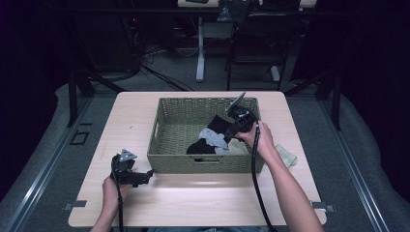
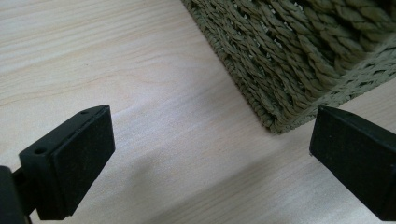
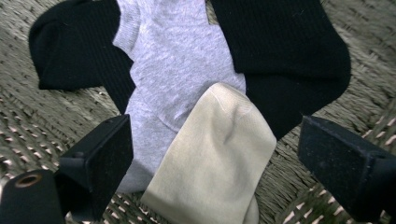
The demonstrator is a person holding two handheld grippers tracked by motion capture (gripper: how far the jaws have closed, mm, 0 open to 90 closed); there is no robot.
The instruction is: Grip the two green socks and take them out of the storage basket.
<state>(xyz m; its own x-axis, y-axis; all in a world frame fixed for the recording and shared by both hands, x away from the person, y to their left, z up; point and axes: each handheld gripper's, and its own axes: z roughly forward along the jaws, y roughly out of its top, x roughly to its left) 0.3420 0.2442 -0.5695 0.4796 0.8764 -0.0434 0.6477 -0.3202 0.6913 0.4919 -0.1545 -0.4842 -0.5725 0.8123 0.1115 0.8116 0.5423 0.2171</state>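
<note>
Because the cream sock (image 3: 212, 156) lies uppermost in the little heap, folded over the grey sock (image 3: 170, 70) and clear of the two black socks (image 3: 285, 60), it is the easiest piece to take, and the right gripper (image 3: 212, 161) is lined up on it accordingly. Its jaws stand wide to either side of the cream fabric, one over the grey sock's edge and one over bare weave, with no pad pressing yet, so nothing is held. I judge the step in hand to be a pick of that sock out of the woven basket (image 1: 167, 104), where the heap sits toward the right near corner.

From the high view the right gripper (image 1: 238, 124) reaches down over the basket's right wall, which keeps the forearm off the rim. Another pale sock (image 1: 286, 155) lies on the wooden table (image 1: 130, 116) just beside the basket's right side; perhaps the socks are being moved out there.

Parked on the table near the basket's front left corner, the left gripper (image 1: 145, 175) has its jaws spread and empty, close enough to steady the basket if it shifts.
</note>
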